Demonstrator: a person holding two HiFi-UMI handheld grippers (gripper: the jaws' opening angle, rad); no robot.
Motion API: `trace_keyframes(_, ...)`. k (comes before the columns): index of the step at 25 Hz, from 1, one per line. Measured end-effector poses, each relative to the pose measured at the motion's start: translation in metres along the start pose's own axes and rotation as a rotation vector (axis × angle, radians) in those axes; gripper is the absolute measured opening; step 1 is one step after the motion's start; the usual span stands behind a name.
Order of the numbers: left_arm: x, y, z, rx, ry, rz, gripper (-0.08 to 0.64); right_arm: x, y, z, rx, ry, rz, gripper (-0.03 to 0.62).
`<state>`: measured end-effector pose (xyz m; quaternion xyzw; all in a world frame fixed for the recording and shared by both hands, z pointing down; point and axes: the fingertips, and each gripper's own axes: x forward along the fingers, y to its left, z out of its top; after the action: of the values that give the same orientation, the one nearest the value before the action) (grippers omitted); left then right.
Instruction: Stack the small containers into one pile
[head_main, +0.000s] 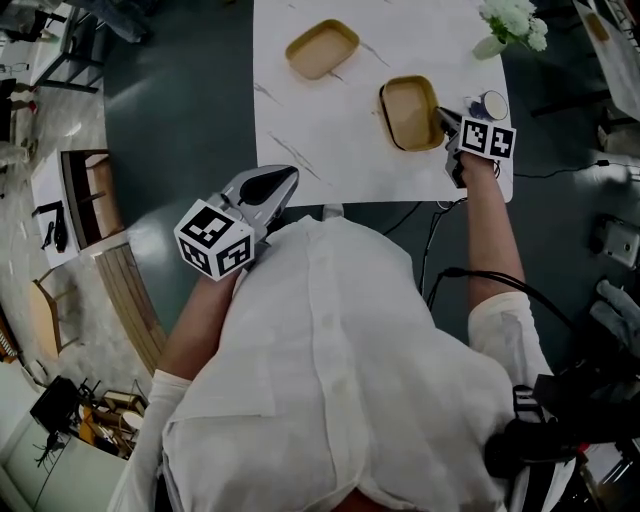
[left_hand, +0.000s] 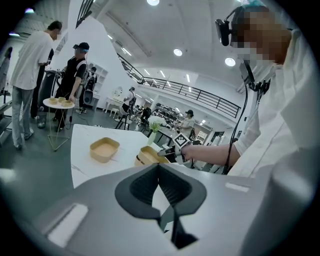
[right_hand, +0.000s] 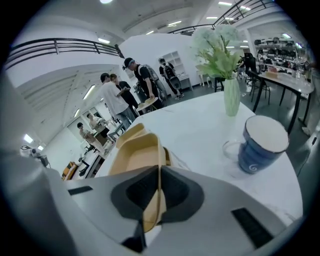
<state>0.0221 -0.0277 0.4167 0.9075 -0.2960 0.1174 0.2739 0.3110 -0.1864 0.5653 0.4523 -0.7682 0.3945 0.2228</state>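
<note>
On the white table (head_main: 300, 130), the held container (head_main: 408, 110) lay directly ahead of the right gripper (head_main: 446, 120), whose fingers were clamped on its near rim. Its long axis ran away from the person. The second container (head_main: 322, 48) sat well beyond those fingers, to their left. The left gripper (head_main: 285, 180) hung closed and empty off the table. Only the right gripper view showed the pinch.

tan container (head_main: 322, 48): 2 sure, second tan container (head_main: 412, 112), maybe a third tucked under it, can't tell | blue mug (head_main: 490, 103): 1 | flower vase (head_main: 512, 25): 1 | tongs: 2, left tongs (head_main: 290, 172), right tongs (head_main: 443, 115) | marker cube (head_main: 213, 238): 2, one per tongs | tabletop (head_main: 330, 140): 1
</note>
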Motion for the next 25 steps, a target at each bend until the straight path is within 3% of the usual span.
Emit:
trace_keyframes(17,-0.01,0.004,0.004,0.001,-0.006,-0.012,0.008,0.014,-0.002,-0.011,-0.096,0.033,-0.098,0.019)
trace_keyframes(21,-0.015,0.009,0.005,-0.002,0.001,-0.016,0.008,0.013,-0.002,-0.013,-0.094,0.038,-0.119,0.092)
trace_keyframes(25,-0.018,0.017,0.005,-0.003,0.006,-0.023,0.008,0.007,-0.003,-0.01,-0.093,0.018,-0.161,0.095)
